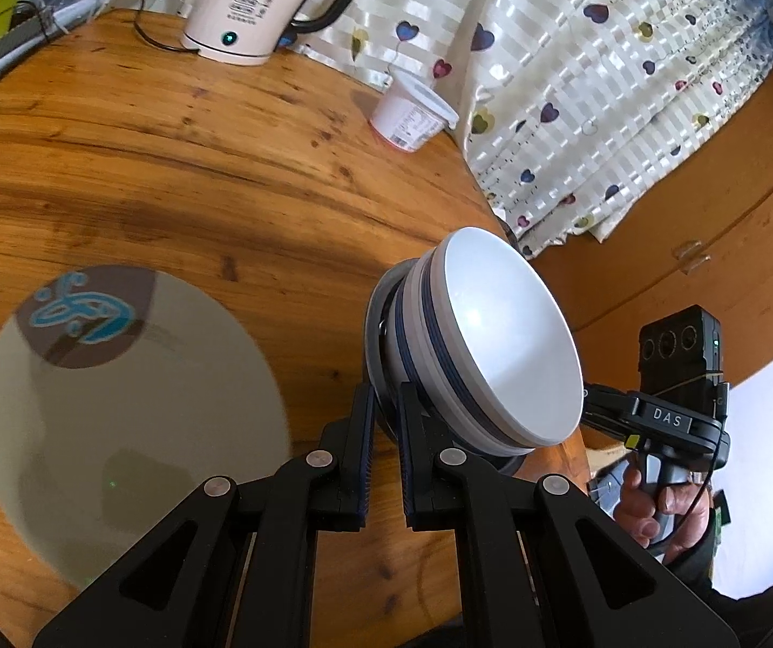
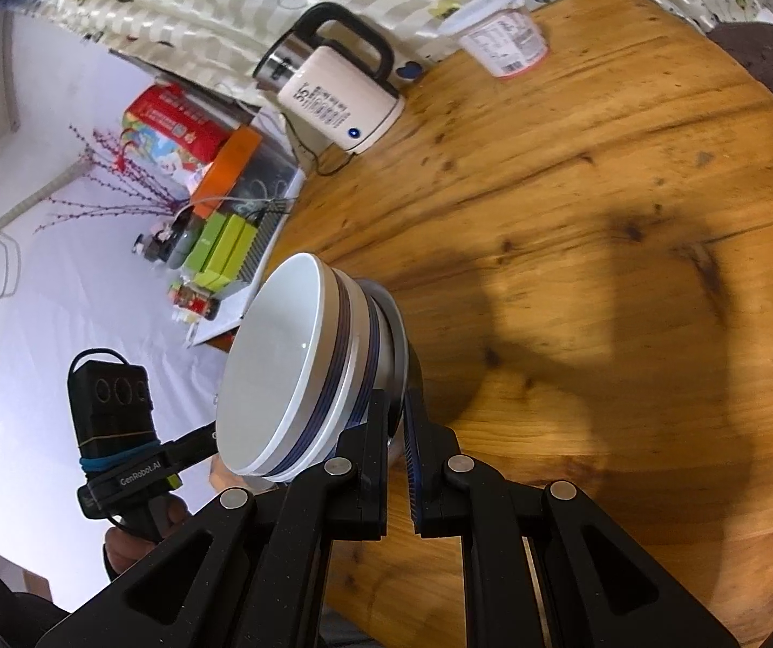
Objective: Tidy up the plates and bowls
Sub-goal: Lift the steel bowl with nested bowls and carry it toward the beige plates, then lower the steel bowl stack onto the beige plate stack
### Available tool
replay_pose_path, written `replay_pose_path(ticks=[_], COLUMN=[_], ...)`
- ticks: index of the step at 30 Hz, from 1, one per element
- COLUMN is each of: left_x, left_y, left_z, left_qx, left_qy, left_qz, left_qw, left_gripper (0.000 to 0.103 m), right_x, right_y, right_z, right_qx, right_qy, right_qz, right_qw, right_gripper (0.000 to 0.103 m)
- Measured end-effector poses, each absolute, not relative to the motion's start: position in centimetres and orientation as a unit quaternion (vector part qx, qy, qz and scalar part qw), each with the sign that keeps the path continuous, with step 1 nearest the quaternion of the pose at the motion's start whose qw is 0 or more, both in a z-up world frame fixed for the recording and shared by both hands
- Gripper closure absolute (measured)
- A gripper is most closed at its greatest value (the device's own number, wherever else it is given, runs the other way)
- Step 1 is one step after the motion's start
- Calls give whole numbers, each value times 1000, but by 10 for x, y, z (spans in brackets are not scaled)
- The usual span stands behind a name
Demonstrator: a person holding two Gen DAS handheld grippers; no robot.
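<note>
Both tongs clamp the grey plate (image 1: 378, 324) carrying stacked white blue-banded bowls (image 1: 505, 340): left gripper (image 1: 384, 432), right gripper (image 2: 394, 432). Next, likely lowering it level onto the frame-left round beige plate (image 1: 133, 421).

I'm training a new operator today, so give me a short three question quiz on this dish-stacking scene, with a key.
1. True or false: the kettle lies on its side on the wooden table.
2. What do both the left gripper and right gripper clamp? A) the stack of bowls on a dark plate B) the yogurt cup C) the kettle
3. Fill in: the large flat plate with the blue motif rests on the ____.

Key: 1 false, it stands upright on its base; 2 A, each pinches the dark plate's rim from opposite sides; 3 table.
</note>
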State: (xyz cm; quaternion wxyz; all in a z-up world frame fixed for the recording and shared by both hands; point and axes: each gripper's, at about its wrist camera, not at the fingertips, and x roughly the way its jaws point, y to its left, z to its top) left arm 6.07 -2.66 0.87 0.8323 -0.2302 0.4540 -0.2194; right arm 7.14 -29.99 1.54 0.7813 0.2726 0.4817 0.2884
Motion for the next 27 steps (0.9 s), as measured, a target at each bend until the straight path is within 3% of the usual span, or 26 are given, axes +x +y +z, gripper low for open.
replay_pose_path(ticks=[27], left_x=[20], left_y=[66], left_z=[14], left_qx=[-268], left_qy=[423], left_qz=[-138], left_qw=[855], left_gripper=[96], right_x=[94], right_y=[-191], right_z=[21], right_qx=[226], right_qy=[508], right_qz=[355], right_qw=[752], right_gripper=[95])
